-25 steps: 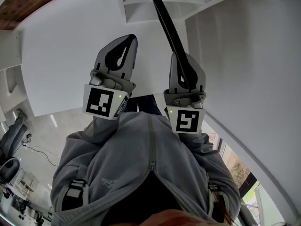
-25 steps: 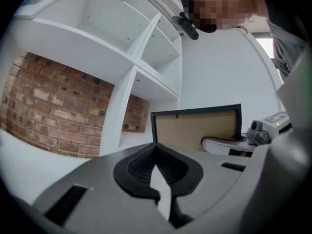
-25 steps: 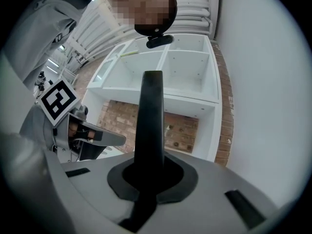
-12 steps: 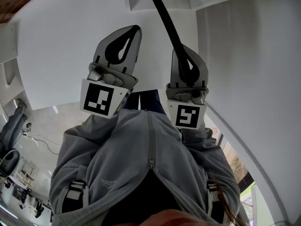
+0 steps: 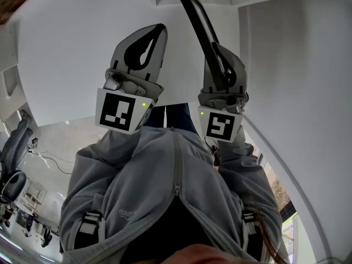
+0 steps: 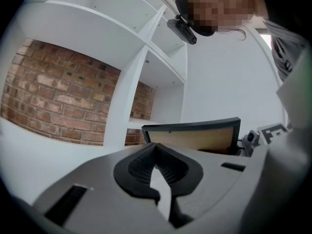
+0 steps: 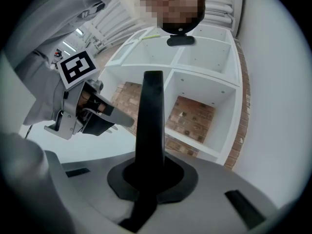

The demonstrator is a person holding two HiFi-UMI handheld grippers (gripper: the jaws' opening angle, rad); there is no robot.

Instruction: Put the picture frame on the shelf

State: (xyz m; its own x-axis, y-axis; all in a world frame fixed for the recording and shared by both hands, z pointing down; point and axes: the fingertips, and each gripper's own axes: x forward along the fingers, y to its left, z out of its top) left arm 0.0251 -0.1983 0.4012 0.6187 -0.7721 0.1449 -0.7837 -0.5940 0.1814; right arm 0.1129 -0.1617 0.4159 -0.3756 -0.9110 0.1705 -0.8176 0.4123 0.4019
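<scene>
**Two of some things, one of the rest**

Grippers: two, the left gripper point(image 5: 158, 32) and the right gripper point(image 5: 219, 48). Marker cubes: two, the left marker cube point(image 5: 117, 110) and the right marker cube point(image 5: 220, 125), each carrying one small green light point(image 5: 143, 104). Picture frame point(image 5: 192, 16): one. Shelf point(image 7: 171, 79): one white unit, and the right gripper view lets four of its compartments be counted, two of them showing brick behind. Brick wall point(image 6: 53, 99): one. Person point(image 5: 165, 208): one, wearing one grey jacket point(image 5: 110, 180) with one zip point(image 5: 177, 175) down its front. Strap buckles: two, one buckle point(image 5: 91, 221) low at each side of the jacket. Head camera point(image 7: 180, 40): one, seen in both gripper views
</scene>
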